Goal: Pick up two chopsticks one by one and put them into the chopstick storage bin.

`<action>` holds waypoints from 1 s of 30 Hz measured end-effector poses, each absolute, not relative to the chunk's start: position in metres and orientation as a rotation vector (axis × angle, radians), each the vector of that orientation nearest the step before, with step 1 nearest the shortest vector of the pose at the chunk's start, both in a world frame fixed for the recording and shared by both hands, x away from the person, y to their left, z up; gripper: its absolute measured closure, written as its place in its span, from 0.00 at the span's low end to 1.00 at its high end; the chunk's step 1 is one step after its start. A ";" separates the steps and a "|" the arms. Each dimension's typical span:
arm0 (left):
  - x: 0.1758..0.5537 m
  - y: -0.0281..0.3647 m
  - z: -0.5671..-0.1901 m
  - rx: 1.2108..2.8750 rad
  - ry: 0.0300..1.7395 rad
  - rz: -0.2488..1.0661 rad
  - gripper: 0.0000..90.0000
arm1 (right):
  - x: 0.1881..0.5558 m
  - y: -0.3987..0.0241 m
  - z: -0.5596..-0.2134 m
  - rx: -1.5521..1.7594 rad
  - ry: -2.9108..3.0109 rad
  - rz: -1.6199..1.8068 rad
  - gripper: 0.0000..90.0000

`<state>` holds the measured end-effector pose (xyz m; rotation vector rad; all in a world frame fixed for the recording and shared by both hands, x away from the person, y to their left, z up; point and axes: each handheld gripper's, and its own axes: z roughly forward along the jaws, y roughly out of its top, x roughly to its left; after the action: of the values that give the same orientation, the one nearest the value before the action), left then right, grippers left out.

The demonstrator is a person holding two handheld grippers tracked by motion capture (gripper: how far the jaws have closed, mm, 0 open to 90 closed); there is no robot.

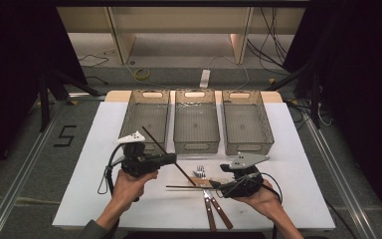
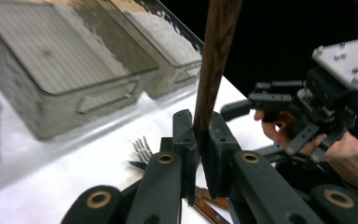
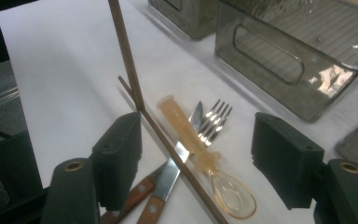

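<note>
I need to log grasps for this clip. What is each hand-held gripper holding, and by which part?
The left hand-held gripper clamps a dark wooden chopstick partway along its shaft, lifted at a slant. The right hand-held gripper is open and holds nothing.

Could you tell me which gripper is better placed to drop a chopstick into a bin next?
Left: the left gripper is shut on a chopstick near the bins; the right gripper is open, holding nothing.

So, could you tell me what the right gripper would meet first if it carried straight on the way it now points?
Most likely the dark chopstick lying on the table just ahead of the right gripper, whose jaws stand open. Close behind lie the amber spoon, a knife and the fork; depth is hard to judge here.
</note>
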<state>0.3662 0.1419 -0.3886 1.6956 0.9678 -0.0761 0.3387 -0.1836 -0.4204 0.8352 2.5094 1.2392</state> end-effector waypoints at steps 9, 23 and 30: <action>0.390 0.178 -0.365 1.669 1.038 -0.023 0.93 | 0.336 -0.190 -0.423 0.850 2.502 1.208 0.32; 0.441 0.206 -0.335 1.672 1.135 0.028 0.93 | 0.329 -0.200 -0.428 0.858 2.538 1.172 0.27; 0.467 0.219 -0.327 1.665 1.205 0.049 0.93 | 0.329 -0.205 -0.427 0.867 2.525 1.168 0.26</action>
<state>0.4668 0.2187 -0.3273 1.6650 1.2055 0.0487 0.3286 -0.2046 -0.4267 0.8672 2.5254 1.1676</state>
